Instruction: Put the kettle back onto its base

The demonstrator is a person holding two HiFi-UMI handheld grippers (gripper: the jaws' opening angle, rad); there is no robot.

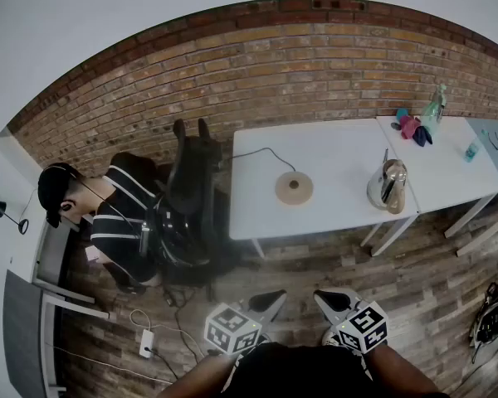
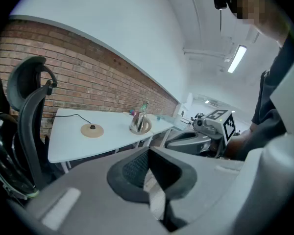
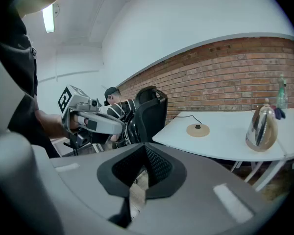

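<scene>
The white table [image 1: 332, 152] stands well apart from the person holding the tools, across bare floor; a reach from here would fall short, so the approach must come first. The office chair [image 1: 191, 172] and the seated person [image 1: 124, 214] crowd the table's left end; a path drifting that way risks a bump. The left gripper [image 1: 270, 301] and the right gripper [image 1: 332, 299] hang low and near the body, angled slightly down, each with its jaws pressed together on nothing; if they are not opened before reaching the handle, they will shove the kettle instead of taking it. The kettle [image 1: 388, 186] stands upright near the table's right front edge, well apart from its base [image 1: 294, 188]; a push there could send it off the edge, and a weak hold on the handle may let it swing or tip. The base is light and loose; a skewed landing could slide it. The cord [image 1: 261, 152] trails behind it and could snag.
</scene>
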